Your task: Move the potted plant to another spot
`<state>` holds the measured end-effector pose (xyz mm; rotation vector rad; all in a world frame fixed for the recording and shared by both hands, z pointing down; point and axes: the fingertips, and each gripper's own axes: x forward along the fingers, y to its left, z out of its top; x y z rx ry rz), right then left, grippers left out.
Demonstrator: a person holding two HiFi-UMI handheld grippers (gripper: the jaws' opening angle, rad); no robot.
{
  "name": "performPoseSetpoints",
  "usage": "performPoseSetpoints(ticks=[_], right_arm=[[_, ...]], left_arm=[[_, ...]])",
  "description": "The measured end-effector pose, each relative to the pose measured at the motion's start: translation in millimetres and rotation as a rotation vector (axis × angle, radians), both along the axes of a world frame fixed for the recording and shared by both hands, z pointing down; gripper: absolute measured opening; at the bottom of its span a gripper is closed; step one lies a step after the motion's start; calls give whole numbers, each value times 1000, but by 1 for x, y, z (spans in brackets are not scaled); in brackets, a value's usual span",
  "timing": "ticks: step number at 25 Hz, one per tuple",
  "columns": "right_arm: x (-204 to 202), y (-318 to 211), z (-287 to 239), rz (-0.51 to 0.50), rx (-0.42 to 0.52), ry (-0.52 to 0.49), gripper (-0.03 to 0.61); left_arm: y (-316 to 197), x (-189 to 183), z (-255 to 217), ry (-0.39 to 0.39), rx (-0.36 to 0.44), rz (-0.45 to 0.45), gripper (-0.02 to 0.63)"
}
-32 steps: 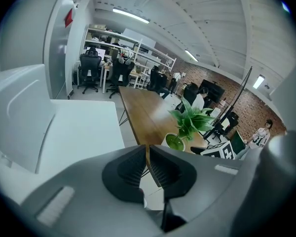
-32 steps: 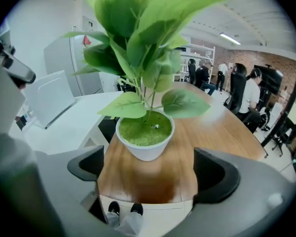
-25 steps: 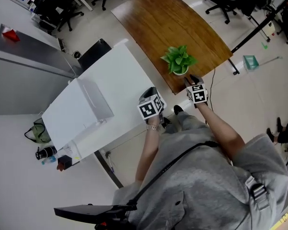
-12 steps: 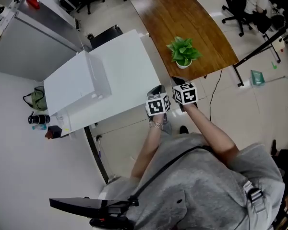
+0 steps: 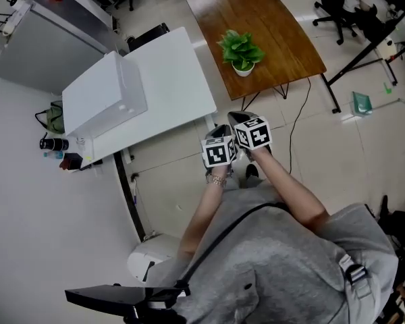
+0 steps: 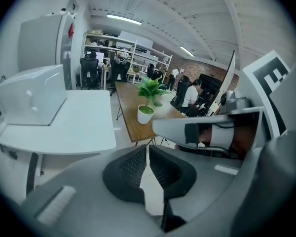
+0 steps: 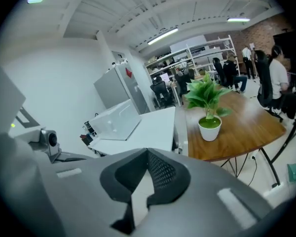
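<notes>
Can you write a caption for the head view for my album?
Left gripper and right gripper, both shut, held side by side, apart from the potted plant on the brown table.

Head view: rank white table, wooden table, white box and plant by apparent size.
1. White table
2. Wooden table, though the frame's top edge crops it, so its rank against the white table is unsure
3. Box
4. Plant
</notes>
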<state>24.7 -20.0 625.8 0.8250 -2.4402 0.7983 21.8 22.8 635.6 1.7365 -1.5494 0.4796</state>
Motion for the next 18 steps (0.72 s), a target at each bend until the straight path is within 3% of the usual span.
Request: performPoseSetpoints(ticks=[5, 18], right_arm=[[6, -2, -22, 2, 56, -1, 2], [-22, 20, -34, -47, 89, 17, 2]], left_arm=[[-7, 1, -17, 46, 34, -15, 35], [4, -28, -31, 50, 90, -20, 34]])
